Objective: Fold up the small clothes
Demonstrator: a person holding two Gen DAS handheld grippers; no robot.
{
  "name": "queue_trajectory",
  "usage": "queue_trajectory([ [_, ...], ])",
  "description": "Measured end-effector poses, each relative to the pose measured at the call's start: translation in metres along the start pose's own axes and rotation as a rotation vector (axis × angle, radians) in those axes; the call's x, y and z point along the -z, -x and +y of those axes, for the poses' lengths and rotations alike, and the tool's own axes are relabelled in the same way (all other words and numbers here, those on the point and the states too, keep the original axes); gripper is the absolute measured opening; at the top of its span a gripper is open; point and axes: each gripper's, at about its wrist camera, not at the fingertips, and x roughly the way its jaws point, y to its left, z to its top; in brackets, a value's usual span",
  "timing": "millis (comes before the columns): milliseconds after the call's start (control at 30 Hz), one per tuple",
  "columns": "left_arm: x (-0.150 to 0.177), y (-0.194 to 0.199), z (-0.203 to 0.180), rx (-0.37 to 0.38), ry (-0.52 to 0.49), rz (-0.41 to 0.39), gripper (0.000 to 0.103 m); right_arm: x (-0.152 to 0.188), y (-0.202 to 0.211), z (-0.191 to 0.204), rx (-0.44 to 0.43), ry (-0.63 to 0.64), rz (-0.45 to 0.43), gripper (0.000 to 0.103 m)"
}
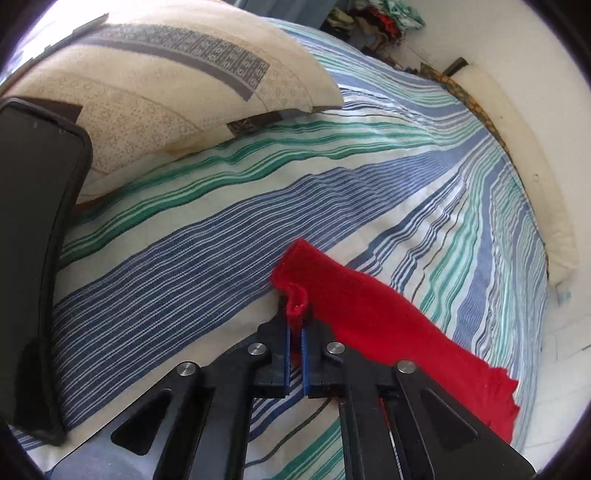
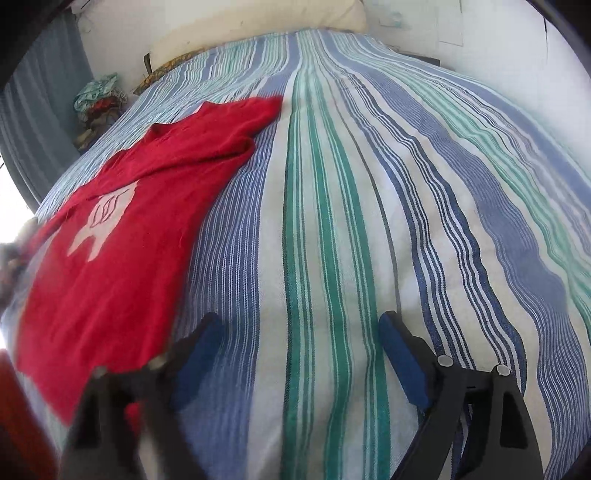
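Observation:
A small red knitted garment (image 2: 122, 229) with a pale motif on its front lies spread on the striped bedspread (image 2: 332, 206), left of centre in the right wrist view. In the left wrist view one red sleeve (image 1: 373, 314) stretches from the centre to the lower right. My left gripper (image 1: 295, 317) is shut on the rolled edge of that sleeve, red cloth pinched between its blue pads. My right gripper (image 2: 299, 336) stands open over bare bedspread, just right of the garment's lower hem, with nothing between its fingers.
A cream patterned pillow (image 1: 155, 85) lies at the upper left of the left wrist view, and a dark flat object (image 1: 37, 240) stands at the left edge. A heap of mixed clothes (image 2: 98, 103) sits beyond the bed. A pale bolster (image 2: 258, 22) lines the far edge.

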Motion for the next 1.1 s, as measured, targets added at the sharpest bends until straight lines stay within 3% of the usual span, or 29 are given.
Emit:
queue_trajectory([
  [133,-0.001,0.044,-0.075,-0.012,-0.282,-0.105,0.002,0.002,-0.004,0.005,0.014,0.029,-0.006,0.094],
  [200,0.007,0.068,-0.129,0.044,-0.411,-0.142,0.002,0.003,-0.004,0.006,0.014,0.038,-0.008,0.096],
  [300,0.036,0.105,-0.22,0.189,-0.616,-0.163,0.002,0.002,-0.005,0.005,0.008,0.038,-0.008,0.096],
  [467,0.14,0.142,-0.358,0.41,-0.972,-0.125,0.002,0.003,-0.004,0.005,0.005,0.037,-0.008,0.096],
  [600,0.227,0.14,-0.414,0.507,-1.135,-0.075,0.003,0.002,-0.004,0.004,0.002,0.039,-0.007,0.096],
  [667,0.263,0.123,-0.425,0.512,-1.176,-0.031,0.006,0.003,-0.004,0.004,-0.001,0.039,-0.008,0.096],
  [733,0.293,0.097,-0.426,0.467,-1.203,0.032,0.018,0.004,-0.003,0.004,-0.004,0.038,-0.009,0.096],
  [767,0.306,0.083,-0.425,0.417,-1.218,0.062,0.049,0.004,-0.003,0.003,-0.006,0.037,-0.009,0.096],
  [800,0.315,0.072,-0.42,0.362,-1.235,0.08,0.07,0.004,-0.003,0.003,-0.006,0.036,-0.009,0.096],
  [833,0.32,0.066,-0.413,0.324,-1.243,0.074,0.071,0.004,-0.003,0.003,-0.007,0.036,-0.009,0.096],
  [900,0.314,0.067,-0.386,0.32,-1.224,0.078,0.071,0.004,-0.004,0.003,-0.007,0.036,-0.008,0.096],
  [1000,0.277,0.073,-0.34,0.337,-1.162,0.087,0.071,0.003,-0.004,0.003,-0.009,0.035,-0.007,0.096],
  [1100,0.236,0.077,-0.288,0.238,-1.125,0.014,0.072,0.003,-0.004,0.002,-0.017,0.037,-0.004,0.098],
])
